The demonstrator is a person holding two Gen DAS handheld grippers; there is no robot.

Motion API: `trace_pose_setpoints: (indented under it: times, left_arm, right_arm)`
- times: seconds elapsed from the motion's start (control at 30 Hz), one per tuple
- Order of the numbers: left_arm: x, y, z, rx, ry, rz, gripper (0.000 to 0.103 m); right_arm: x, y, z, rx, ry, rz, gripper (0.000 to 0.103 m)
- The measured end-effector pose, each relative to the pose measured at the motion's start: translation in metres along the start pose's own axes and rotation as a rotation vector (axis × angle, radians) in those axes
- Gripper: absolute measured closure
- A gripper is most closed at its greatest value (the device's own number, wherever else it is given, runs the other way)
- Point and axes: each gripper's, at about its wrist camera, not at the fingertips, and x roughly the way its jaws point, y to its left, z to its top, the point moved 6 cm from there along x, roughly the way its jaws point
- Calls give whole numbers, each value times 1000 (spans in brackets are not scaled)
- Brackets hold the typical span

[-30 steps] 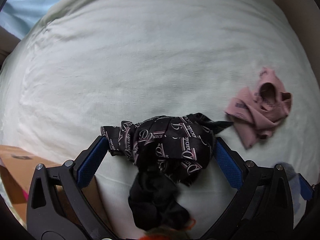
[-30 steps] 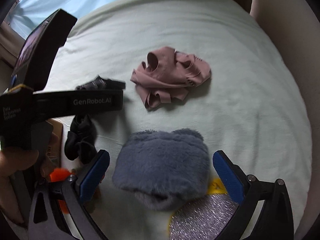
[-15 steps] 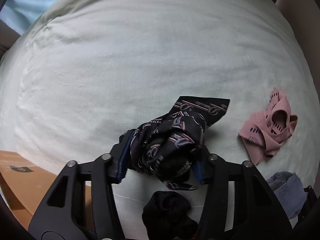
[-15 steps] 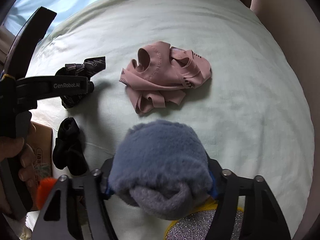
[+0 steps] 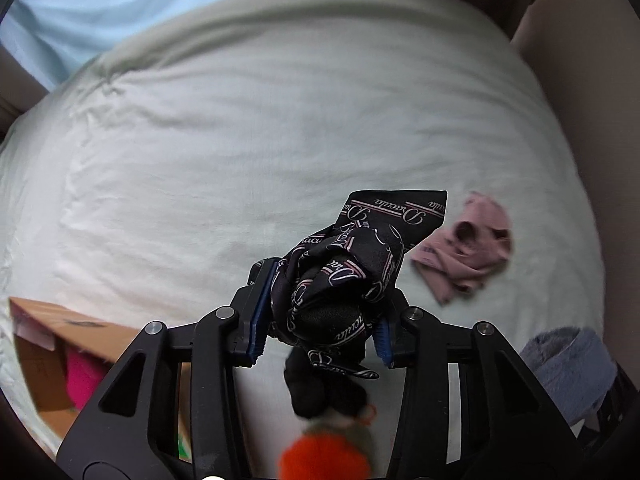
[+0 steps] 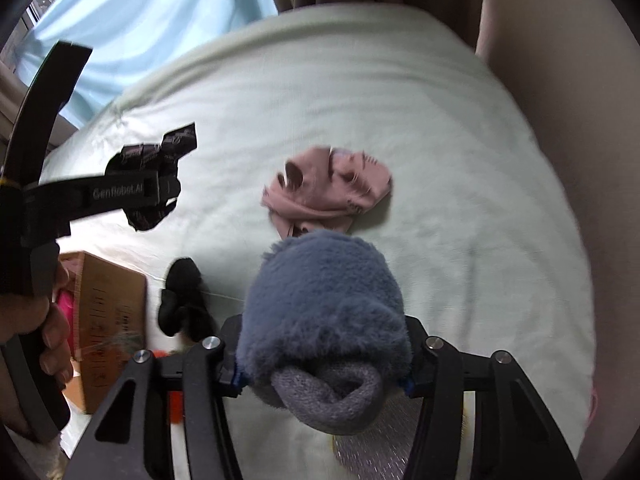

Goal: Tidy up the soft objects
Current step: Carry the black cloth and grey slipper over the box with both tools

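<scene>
Left gripper [image 5: 318, 312] clamps a bunched black logo-printed scarf [image 5: 344, 276] above the pale green bed [image 5: 240, 140]; right gripper [image 6: 320, 364] clamps a fluffy blue-grey slipper [image 6: 324, 304]. The scarf's loose tail could snag or slip free.

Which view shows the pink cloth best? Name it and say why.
The right wrist view: the pink cloth lies near the middle on the bed sheet, almost whole, only its near edge behind the blue fuzzy slipper. The left wrist view shows it smaller, blurred, off to the right.
</scene>
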Motion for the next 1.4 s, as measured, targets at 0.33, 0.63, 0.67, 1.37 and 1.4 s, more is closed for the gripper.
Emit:
trace_pose_setpoints:
  times: [0.33, 0.63, 0.67, 1.37, 1.4]
  left_arm:
    - [-139, -17, -20, -4, -141, -43, 65]
    - [-261, 13, -49, -49, -263, -64, 65]
    - [-269, 18, -52, -58, -271, -64, 65]
    - [-296, 255, -121, -137, -249, -5, 65]
    - [-290, 264, -123, -132, -235, -5, 65]
  right_arm:
    - [-124, 12, 16, -20, -141, 6, 52]
    - [-226, 54, 26, -64, -235, 62, 52]
    - [-235, 62, 25, -69, -241, 72, 52]
    - [-237, 271, 16, -128, -227, 143, 52]
    - [-229, 281, 14, -126, -214, 140, 52]
